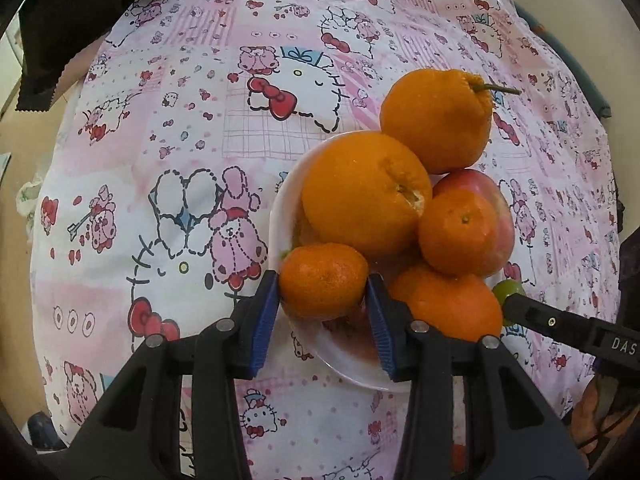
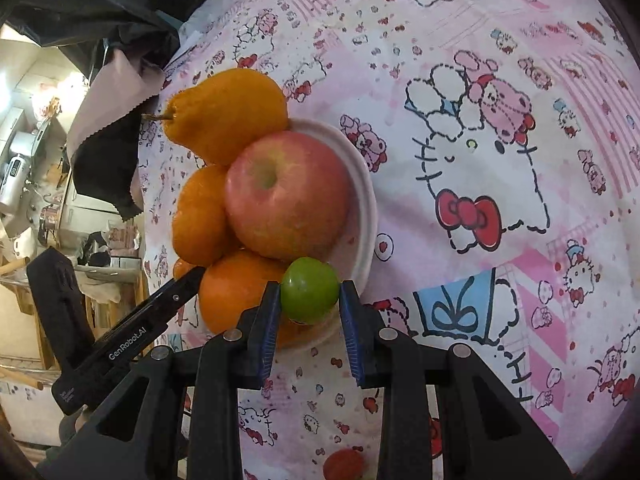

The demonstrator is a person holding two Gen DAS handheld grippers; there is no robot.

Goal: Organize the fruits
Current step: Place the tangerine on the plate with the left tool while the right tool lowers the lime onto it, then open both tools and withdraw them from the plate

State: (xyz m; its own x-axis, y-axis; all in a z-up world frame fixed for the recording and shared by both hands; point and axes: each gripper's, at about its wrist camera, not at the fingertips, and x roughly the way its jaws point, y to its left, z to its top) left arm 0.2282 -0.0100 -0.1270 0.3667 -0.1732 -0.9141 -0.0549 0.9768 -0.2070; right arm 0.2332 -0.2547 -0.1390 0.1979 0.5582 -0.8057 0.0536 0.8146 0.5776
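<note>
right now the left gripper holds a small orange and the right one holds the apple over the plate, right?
Not quite. The right gripper is shut on the green fruit, not the apple, as the right wrist view shows. The left gripper does hold a small orange over the plate.

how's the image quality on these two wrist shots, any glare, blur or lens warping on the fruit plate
Left wrist view: strong fisheye bending, dark vignette corners; the small orange mandarin between the left gripper pads is sharp, with soft even light and faint shine on the big oranges. Right wrist view: same warping; the small green round fruit in the right gripper is crisp, with the white plate rim mildly bright.
</note>
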